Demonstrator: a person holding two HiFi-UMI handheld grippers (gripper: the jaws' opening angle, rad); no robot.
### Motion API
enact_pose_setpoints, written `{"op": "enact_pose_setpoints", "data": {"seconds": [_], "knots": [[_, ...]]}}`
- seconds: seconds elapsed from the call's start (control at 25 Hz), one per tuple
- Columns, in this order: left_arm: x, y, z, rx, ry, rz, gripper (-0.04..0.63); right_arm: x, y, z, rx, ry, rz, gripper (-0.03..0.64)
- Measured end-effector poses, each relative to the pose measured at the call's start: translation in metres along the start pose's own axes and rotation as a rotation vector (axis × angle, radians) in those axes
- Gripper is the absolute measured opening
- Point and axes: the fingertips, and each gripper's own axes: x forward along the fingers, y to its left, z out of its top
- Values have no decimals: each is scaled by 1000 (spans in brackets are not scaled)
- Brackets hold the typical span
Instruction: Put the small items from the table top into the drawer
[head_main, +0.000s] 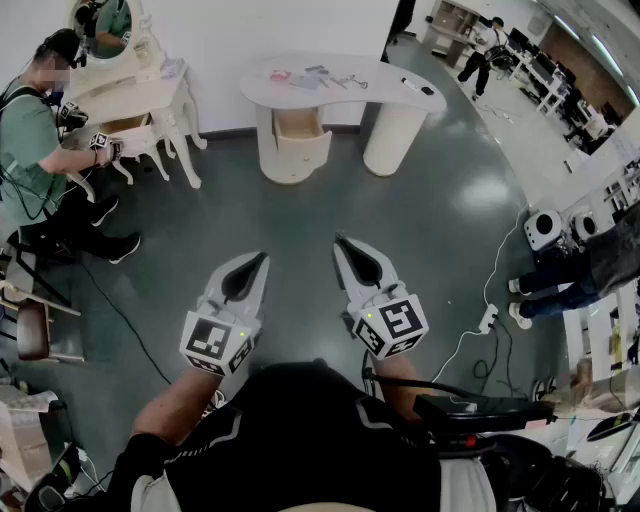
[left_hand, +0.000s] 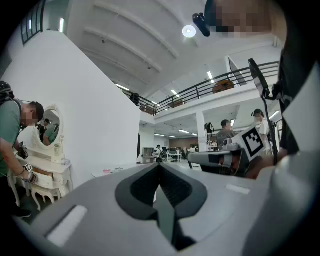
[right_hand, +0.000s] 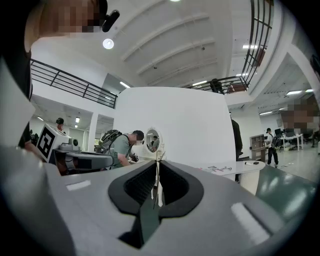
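Observation:
The white curved table (head_main: 392, 78) stands far ahead across the grey floor. Several small items (head_main: 325, 76) lie on its top, with a dark one (head_main: 428, 91) near the right end. A drawer (head_main: 297, 125) stands pulled out below the table's left part. My left gripper (head_main: 262, 256) and right gripper (head_main: 338, 240) are held side by side over the floor, well short of the table, both shut and holding nothing. In the right gripper view, the table (right_hand: 247, 166) and its items (right_hand: 218, 169) lie right of the shut jaw tips (right_hand: 158, 162). The left gripper view shows shut jaws (left_hand: 159, 165).
A person in a green shirt (head_main: 30, 140) works at a white dressing table (head_main: 140, 95) at the far left. A chair (head_main: 40, 330) stands at the left edge. A white power strip (head_main: 489, 320) and cables lie on the floor at right, near another person's legs (head_main: 560, 285).

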Motion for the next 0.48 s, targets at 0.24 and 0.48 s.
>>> {"op": "enact_pose_setpoints", "data": {"seconds": [0.24, 0.48], "knots": [[-3, -2, -1, -12, -13, 14, 0, -4, 0, -1, -9, -2, -10, 26], [-3, 1, -1, -19, -13, -10, 0, -4, -6, 2, 17, -35, -40, 28]]}}
